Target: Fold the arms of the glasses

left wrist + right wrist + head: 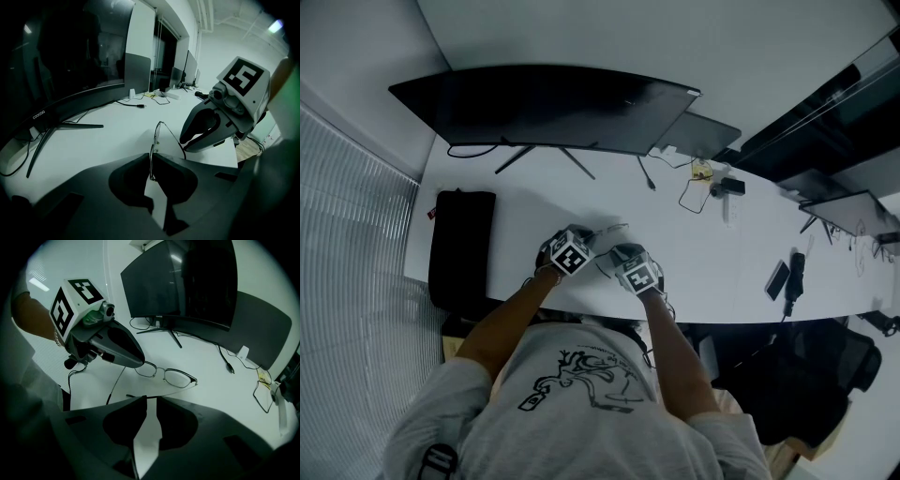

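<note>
The glasses (173, 376) sit on the white surface (694, 234), right in front of me between my two grippers, lenses upright and facing the monitor. My left gripper (151, 157) has them. Its jaws are nearly closed on the thin metal rim at one end of the front, and the rim runs down into the narrow slit between the pads. From the right gripper view, that gripper's dark fingers cover the lens on that side.

One arm (116, 385) sticks out from under the left gripper toward me, away from the front. The other arm (176, 387) starts at the free end of the front and slants inward, lying across the tips of my right gripper (150, 400). Those jaws stand a small way apart with nothing pinched between them. Whether the tips actually touch the arm I cannot tell.

Behind the glasses stands a wide curved monitor (544, 108) on a splayed stand, with cables trailing past it. A black bag (461, 248) lies at the left end of the surface, and a phone (777, 279) lies well off to the right.
</note>
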The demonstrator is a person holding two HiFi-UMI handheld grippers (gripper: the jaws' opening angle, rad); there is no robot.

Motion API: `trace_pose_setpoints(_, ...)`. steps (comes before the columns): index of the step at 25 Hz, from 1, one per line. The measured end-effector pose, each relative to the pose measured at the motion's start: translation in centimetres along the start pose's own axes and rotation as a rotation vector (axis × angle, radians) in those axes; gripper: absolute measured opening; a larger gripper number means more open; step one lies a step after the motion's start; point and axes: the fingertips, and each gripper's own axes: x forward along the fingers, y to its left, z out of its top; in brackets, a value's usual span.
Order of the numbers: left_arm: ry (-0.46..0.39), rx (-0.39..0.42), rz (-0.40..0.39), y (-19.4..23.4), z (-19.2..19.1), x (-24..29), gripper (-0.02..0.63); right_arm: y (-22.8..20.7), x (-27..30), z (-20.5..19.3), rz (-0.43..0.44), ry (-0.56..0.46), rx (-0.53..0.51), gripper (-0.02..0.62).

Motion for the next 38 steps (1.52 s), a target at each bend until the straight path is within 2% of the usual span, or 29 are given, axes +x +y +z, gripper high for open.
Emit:
trace_pose_setpoints(19, 0.003, 0.022, -0.032, -2.6, 0.0, -0.9, 0.038, 0.1, -0.7, 0.2, -0.033, -0.006, -0.020, 0.077)
trace_pose_setpoints(26, 0.007, 0.050, -0.052, -4.1, -0.3, -1.1, 0.038, 1.0, -0.6, -0.6, 0.003, 0.007, 0.013, 0.078)
trace_pose_setpoints(30, 0.005, 0.052, -0.051, -4.5, -0.4, -1.3, 0.038, 0.5, -1.0, -0.6, -0.031, 0.003, -0.006, 0.078)
trace_pose_setpoints(38, -0.002, 0.043, -0.036, -4.2, -0.6, -1.5, 0.038, 1.9, -1.3, -0.9, 0.009, -0.002, 0.016, 0.069)
